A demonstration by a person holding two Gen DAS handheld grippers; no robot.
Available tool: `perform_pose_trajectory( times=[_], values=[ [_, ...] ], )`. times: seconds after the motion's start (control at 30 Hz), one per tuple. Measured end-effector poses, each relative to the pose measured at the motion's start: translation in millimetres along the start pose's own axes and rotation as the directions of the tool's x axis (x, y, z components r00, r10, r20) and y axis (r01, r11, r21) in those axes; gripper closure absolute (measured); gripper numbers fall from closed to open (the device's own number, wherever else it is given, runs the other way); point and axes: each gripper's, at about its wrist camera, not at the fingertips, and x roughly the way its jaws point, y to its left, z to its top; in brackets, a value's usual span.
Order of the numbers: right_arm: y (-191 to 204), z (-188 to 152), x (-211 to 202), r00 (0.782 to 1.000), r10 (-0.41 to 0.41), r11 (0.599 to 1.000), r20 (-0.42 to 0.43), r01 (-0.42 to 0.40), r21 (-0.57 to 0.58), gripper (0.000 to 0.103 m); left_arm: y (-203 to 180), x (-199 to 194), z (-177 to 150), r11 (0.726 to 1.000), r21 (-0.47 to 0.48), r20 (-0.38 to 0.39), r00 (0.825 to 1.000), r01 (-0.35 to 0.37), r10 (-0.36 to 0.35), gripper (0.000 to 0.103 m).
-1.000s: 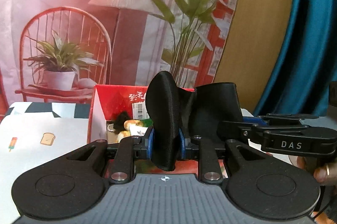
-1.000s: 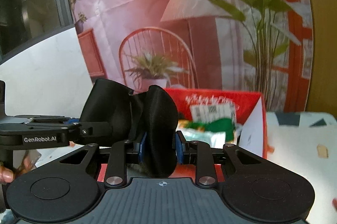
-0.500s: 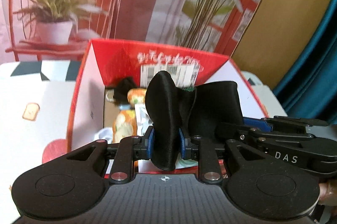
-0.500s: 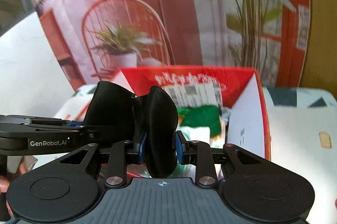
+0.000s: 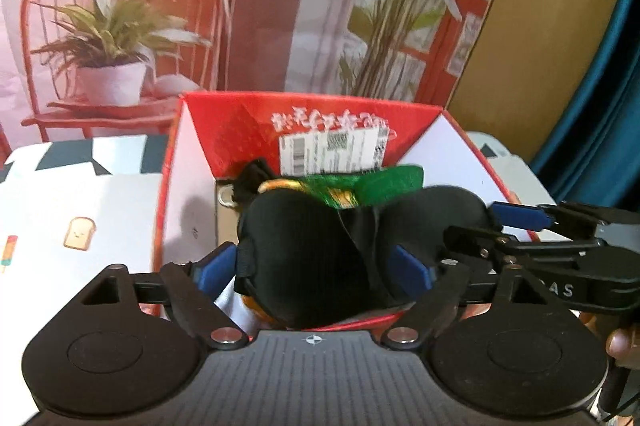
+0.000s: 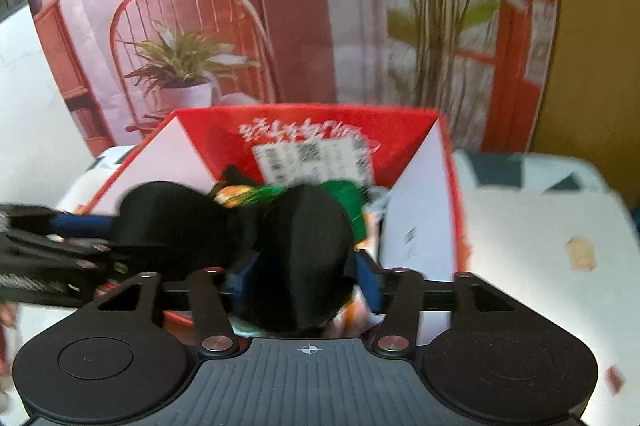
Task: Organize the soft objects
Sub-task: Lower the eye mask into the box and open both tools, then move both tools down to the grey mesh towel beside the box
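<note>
A black padded eye mask (image 5: pixel 312 258) lies between the wide-spread fingers of my left gripper (image 5: pixel 314 272), over the open red cardboard box (image 5: pixel 240 130). It also shows in the right wrist view (image 6: pixel 304 258), between the spread fingers of my right gripper (image 6: pixel 302 284). Both grippers are open and hover above the box's near side. The right gripper also shows at the right edge of the left wrist view (image 5: pixel 560 250). A green soft item (image 5: pixel 380 182) and an orange-patterned one (image 6: pixel 236 194) lie in the box behind the mask.
The box stands on a white tablecloth (image 5: pixel 80 210) printed with toast and ice-lolly pictures. A printed backdrop (image 5: pixel 160 6) with a chair and plants hangs behind. A teal curtain (image 5: pixel 600 66) is at the right. A shipping label (image 5: pixel 332 150) sticks on the box's far wall.
Both grippers have opened from shut on the mask and come down over the box. The mask has unfolded and spread flat between the fingers.
</note>
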Motion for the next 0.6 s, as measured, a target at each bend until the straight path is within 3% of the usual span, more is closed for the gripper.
perform_pose_trajectory(
  times=[0.1,0.27,0.43,0.6],
  values=[
    [-1,-3,-9,0.998,-0.02,1.0,0.061,0.021,-0.018,0.03,2,-13,-1,1.0,-0.004,0.045,0.999,-0.017,0.018,0.014],
    [-7,-17,-30,0.984,-0.008,0.999,0.176,0.014,-0.038,0.029,6,-42,-11,1.0,-0.01,0.133,0.991,-0.026,0.027,0.014],
    [-12,-46,-51,0.959,-0.017,0.999,0.283,0.027,-0.03,0.029,12,-71,-42,0.997,-0.051,0.238,0.969,-0.061,0.071,0.014],
    [-20,-81,-65,0.943,-0.036,0.999,0.332,0.034,0.011,0.029,21,-82,-74,0.987,-0.112,0.268,0.953,-0.112,0.139,0.014]
  ],
)
